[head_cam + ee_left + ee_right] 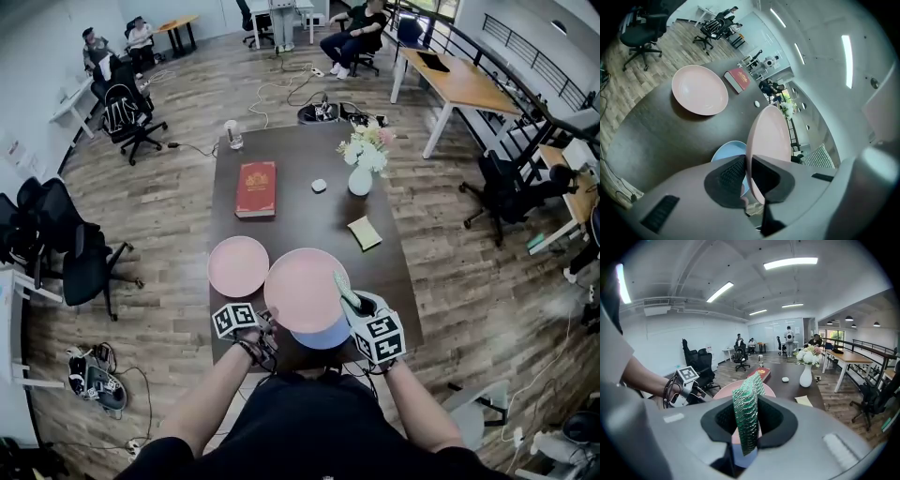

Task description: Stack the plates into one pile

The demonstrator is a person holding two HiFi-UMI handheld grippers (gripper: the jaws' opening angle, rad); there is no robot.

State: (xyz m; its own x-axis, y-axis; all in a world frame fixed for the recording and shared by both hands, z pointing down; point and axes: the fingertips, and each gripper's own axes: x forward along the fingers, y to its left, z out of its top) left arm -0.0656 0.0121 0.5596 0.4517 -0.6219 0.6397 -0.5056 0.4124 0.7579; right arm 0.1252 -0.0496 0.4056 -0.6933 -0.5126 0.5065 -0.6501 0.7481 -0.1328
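My left gripper (pixel 265 324) (pixel 746 176) is shut on the near rim of a pink plate (pixel 305 286) (pixel 769 136), which hangs tilted just above a light blue plate (pixel 325 336) (pixel 730 151) at the table's near edge. A second pink plate (pixel 238 265) (pixel 700 89) lies flat on the dark table (pixel 300 220) to the left. Right of the blue plate, my right gripper (pixel 355 305) (pixel 746 425) is shut on a green textured scouring pad (pixel 346 291) (pixel 747 408) that stands upright between its jaws. The held pink plate (pixel 724 391) shows behind the pad.
Further back on the table lie a red book (pixel 255 188), a small white object (pixel 319 186), a yellow notepad (pixel 364 232), a white vase of flowers (pixel 362 161) and a glass (pixel 232 135). Office chairs (pixel 80 258) stand left of the table.
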